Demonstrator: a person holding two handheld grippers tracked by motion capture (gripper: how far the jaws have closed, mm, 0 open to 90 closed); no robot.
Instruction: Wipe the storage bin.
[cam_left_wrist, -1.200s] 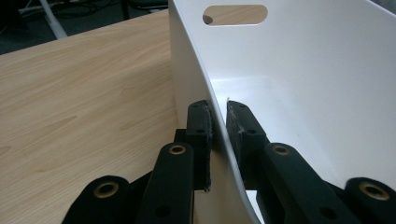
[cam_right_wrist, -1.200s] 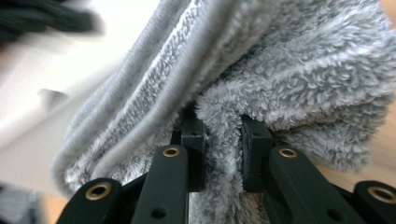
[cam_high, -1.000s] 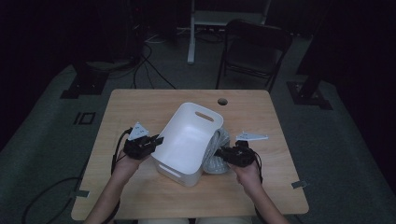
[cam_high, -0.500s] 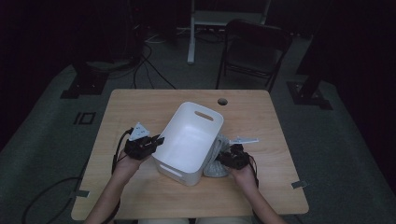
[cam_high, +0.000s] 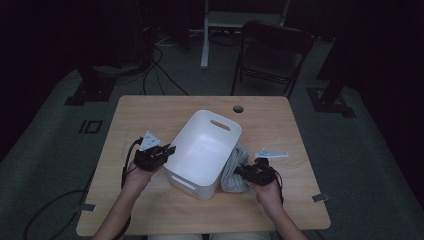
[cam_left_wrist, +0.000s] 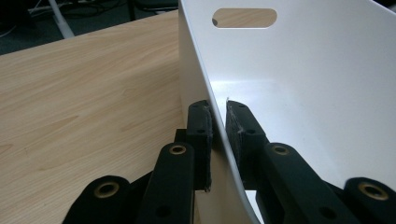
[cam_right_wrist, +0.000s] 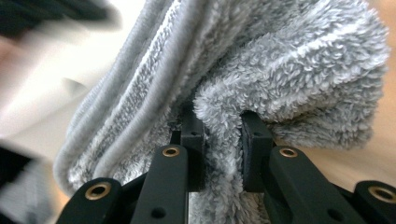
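Note:
A white plastic bin (cam_high: 205, 150) sits tilted on the wooden table (cam_high: 150, 112), empty inside. My left gripper (cam_high: 170, 149) is shut on the bin's left wall (cam_left_wrist: 219, 135), one jaw outside and one inside, below the handle slot (cam_left_wrist: 244, 17). A grey fluffy towel (cam_high: 235, 170) lies bunched against the bin's right side. My right gripper (cam_high: 240, 172) is shut on a fold of that towel (cam_right_wrist: 261, 84), with pile squeezed between the jaws.
A round cable hole (cam_high: 238, 108) is in the table's far edge. A dark folding chair (cam_high: 272, 47) and a white stand (cam_high: 207, 30) are behind the table. Cables (cam_high: 150, 65) lie on the floor at left.
My right gripper has moved left and a little nearer, closing onto the towel beside the bin. The left gripper and the bin have stayed put.

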